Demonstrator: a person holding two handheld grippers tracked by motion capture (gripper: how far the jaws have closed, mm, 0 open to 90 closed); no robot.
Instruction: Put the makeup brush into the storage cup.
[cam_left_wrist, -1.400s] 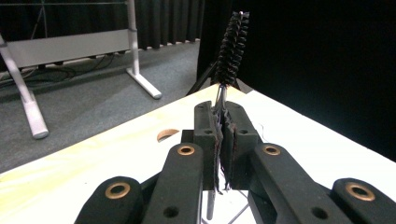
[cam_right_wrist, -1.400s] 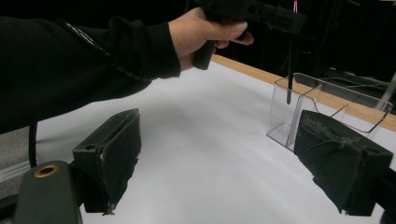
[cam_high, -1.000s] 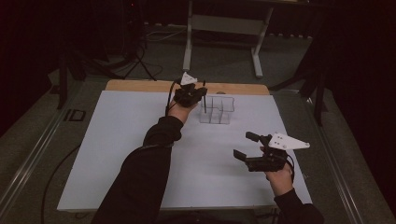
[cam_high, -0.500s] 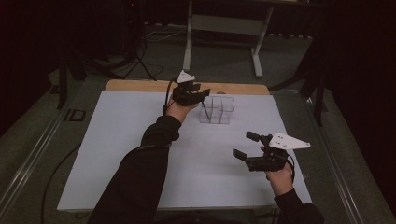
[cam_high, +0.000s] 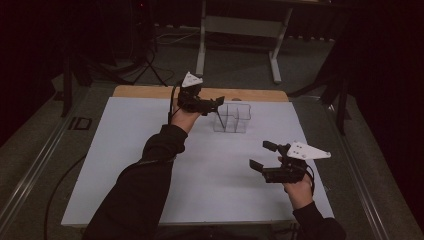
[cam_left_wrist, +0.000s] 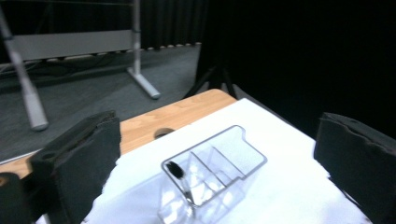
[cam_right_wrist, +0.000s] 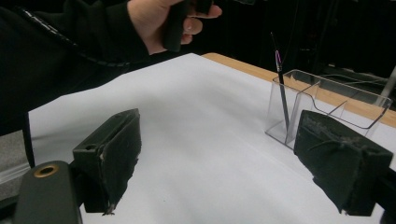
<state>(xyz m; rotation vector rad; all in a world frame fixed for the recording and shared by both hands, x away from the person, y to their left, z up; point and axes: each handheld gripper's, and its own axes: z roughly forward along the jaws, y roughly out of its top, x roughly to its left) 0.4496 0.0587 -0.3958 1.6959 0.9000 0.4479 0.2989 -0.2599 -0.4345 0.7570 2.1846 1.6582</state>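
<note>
A clear plastic organizer (cam_high: 235, 118) with several compartments stands at the back middle of the white-covered table (cam_high: 125, 150). A thin black pen (cam_high: 219, 119) stands tilted in its left end compartment. My left gripper (cam_high: 214, 105) hovers just left of and above the organizer, open, with nothing between its jaws. In the left gripper view the organizer (cam_left_wrist: 236, 156) and the pen (cam_left_wrist: 179, 176) lie below the wide-apart jaws. My right gripper (cam_high: 263, 156) is held open near the front right, empty. In the right gripper view the pen (cam_right_wrist: 281, 88) shows a purple band and stands in the organizer (cam_right_wrist: 336, 100).
A wooden strip (cam_high: 150, 92) runs along the table's far edge, with a round hole (cam_left_wrist: 163, 133) in it. Behind the table stands a grey metal frame (cam_high: 240, 25) on the floor. A person's hand (cam_right_wrist: 161, 21) holds the left gripper.
The left gripper has drawn back a little to the left from the organizer, and the pen stands free in it. The right gripper has stayed in place.
</note>
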